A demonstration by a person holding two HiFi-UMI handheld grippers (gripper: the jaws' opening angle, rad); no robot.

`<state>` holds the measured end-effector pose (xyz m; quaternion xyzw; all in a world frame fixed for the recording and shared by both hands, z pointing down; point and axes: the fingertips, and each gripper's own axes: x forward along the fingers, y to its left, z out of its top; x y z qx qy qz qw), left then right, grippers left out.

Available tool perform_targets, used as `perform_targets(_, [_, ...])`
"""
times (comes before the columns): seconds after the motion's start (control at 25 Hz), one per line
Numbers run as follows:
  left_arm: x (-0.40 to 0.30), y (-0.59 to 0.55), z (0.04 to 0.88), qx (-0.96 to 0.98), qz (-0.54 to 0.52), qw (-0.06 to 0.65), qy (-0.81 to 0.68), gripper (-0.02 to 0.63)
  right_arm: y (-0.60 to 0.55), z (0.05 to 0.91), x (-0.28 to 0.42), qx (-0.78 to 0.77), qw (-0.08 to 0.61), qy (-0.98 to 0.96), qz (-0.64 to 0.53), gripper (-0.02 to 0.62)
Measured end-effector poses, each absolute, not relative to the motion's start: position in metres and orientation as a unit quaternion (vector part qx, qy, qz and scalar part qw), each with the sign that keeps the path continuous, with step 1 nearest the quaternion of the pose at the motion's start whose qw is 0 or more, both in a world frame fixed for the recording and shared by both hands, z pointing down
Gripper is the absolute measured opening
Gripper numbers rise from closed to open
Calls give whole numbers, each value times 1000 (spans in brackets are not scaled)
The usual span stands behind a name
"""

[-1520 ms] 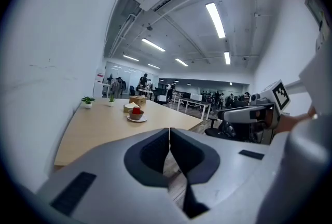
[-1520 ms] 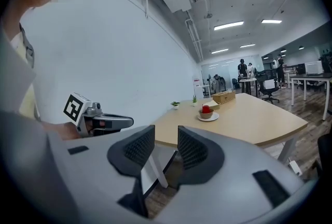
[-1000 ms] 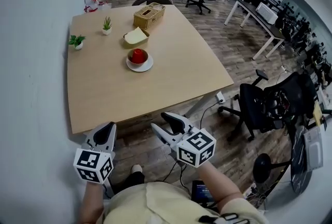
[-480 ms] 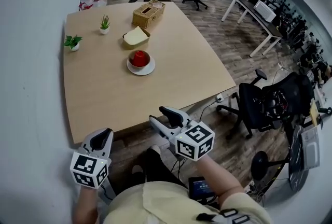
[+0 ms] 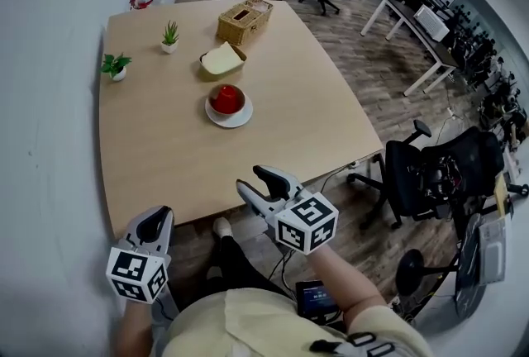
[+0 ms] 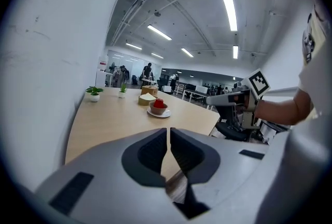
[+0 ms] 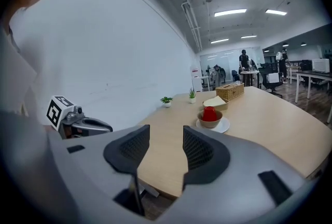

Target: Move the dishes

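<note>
Nearby: L gripper [image 5: 154, 223] jaws pressed together, empty; R gripper [image 5: 252, 180] jaws well apart, empty. Both sit short of table [image 5: 157, 157] edge. Mid-table: saucer [image 5: 242, 116] w/ bowl [image 7: 210, 124] + red cup [image 5: 226, 97] stacked. Prob. ceramic: stiff, slick, fragile. Grip saucer rim, keep level.

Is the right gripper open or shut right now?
Open. In its own view the right gripper has its jaws clearly apart, with nothing between them, only the table beyond.
</note>
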<state>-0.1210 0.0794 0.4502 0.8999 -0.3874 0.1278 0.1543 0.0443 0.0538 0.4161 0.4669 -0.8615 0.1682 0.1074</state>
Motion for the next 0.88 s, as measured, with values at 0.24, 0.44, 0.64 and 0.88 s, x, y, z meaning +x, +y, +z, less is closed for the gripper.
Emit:
perform_targets(0.24, [-96, 38, 446, 904, 119, 152, -382, 18, 16, 415, 62, 467, 113, -863, 158, 195])
perform_targets(0.44, [-85, -13, 442, 897, 105, 152, -403, 18, -29, 420, 75, 465, 116, -863, 162, 196])
perform_targets(0.64, [-75, -56, 442, 889, 103, 161, -417, 19, -75, 428, 83, 455, 128, -866, 162, 198])
perform_targets(0.88, [-69, -95, 445, 878, 99, 173, -435, 20, -126, 444, 88, 441, 143, -870, 165, 204])
